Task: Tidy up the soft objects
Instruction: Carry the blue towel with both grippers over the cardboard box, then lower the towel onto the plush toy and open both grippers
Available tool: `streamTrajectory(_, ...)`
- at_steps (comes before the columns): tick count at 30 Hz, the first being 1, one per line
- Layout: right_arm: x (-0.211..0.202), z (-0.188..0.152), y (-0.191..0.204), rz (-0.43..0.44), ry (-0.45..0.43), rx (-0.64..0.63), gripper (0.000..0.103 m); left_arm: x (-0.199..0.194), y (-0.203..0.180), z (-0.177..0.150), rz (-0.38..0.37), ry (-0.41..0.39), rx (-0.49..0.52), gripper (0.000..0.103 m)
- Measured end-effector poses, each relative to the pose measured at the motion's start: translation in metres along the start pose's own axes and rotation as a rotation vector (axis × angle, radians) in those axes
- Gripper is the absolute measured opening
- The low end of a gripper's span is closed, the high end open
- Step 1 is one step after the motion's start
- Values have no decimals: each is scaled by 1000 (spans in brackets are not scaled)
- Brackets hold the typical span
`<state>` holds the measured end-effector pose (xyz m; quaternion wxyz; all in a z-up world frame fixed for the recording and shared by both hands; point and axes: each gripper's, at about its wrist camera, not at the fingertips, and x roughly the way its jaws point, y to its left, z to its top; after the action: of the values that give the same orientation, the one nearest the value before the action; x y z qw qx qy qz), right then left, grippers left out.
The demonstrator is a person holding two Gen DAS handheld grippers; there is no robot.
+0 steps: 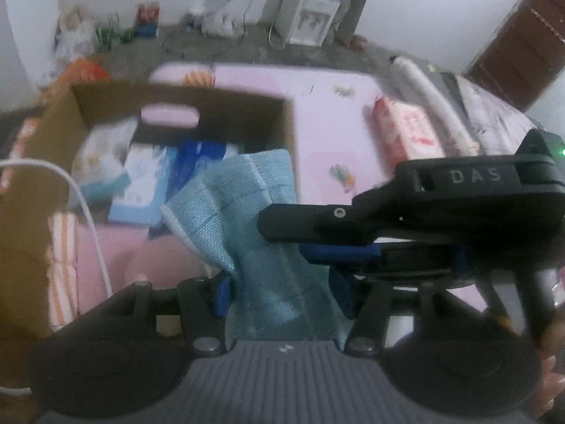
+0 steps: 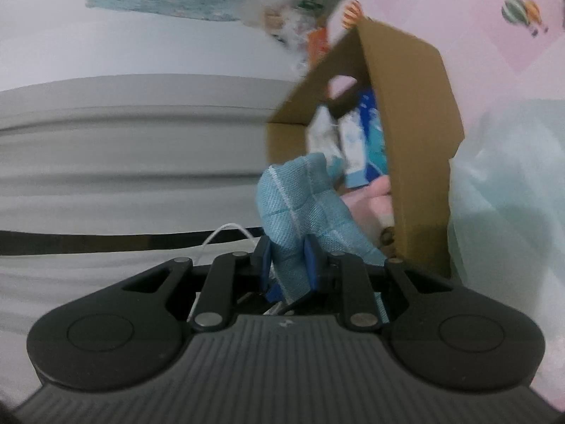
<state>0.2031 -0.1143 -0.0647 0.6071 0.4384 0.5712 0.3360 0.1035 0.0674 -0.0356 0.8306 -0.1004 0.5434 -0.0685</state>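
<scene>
A light blue cloth (image 1: 243,212) hangs bunched in front of an open cardboard box (image 1: 53,130) on a pink sheet. My left gripper (image 1: 282,293) has the cloth's lower part between its blue pads (image 1: 222,295). My right gripper (image 2: 287,265) is shut on the same blue cloth (image 2: 300,205); its black body (image 1: 459,219) crosses the left wrist view from the right. The box (image 2: 416,113) holds several blue and white packets (image 1: 141,180) and shows tilted in the right wrist view.
A pink and white packet (image 1: 406,130) and a white roll (image 1: 434,102) lie on the sheet at right. A striped orange cloth (image 1: 61,268) lies left. A white cable (image 1: 88,212) crosses the box. A water dispenser (image 1: 307,17) stands by the far wall.
</scene>
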Motion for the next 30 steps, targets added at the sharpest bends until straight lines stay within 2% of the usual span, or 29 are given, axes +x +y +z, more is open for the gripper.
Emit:
streamTrajectory(2, 13, -1, -7, -61, -5, 8, 21, 15, 12, -3, 3, 21, 12, 57)
streamTrajectory(3, 19, -1, -8, -94, -9, -1, 21, 16, 20, -7, -17, 16, 12, 61)
streamTrajectory(5, 25, -5, -11, -146, -15, -17, 23, 18, 34, -8, -74, 13, -20, 61)
streamTrajectory(7, 29, -6, -3, -181, -30, -61, 33, 21, 39, -8, -103, 11, -29, 61)
streamTrajectory(10, 24, -6, 4, -185, -71, -81, 44, 22, 43, -7, -123, 2, -27, 61)
streamTrajectory(14, 2, -2, 4, -165, -137, -87, 48, 24, 56, -4, -165, 7, -69, 58)
streamTrajectory(18, -13, 0, -5, -137, -169, -65, 50, 29, 66, -3, -171, 25, -64, 57)
streamTrajectory(22, -18, -1, -17, -117, -170, -26, 51, 35, 65, -6, -167, 40, 19, 55)
streamTrajectory(24, -18, -3, -21, -107, -164, -9, 51, 39, 57, -9, -122, 53, 108, 48)
streamTrajectory(26, -19, -6, -23, -104, -160, -5, 51, 42, 46, -10, -82, 66, 210, 47)
streamTrajectory(28, -22, -8, -24, -101, -156, -3, 51, 42, 38, -12, -56, 72, 277, 49)
streamTrajectory(30, -24, -8, -26, -100, -153, 3, 52, 39, 33, -13, -46, 78, 302, 57)
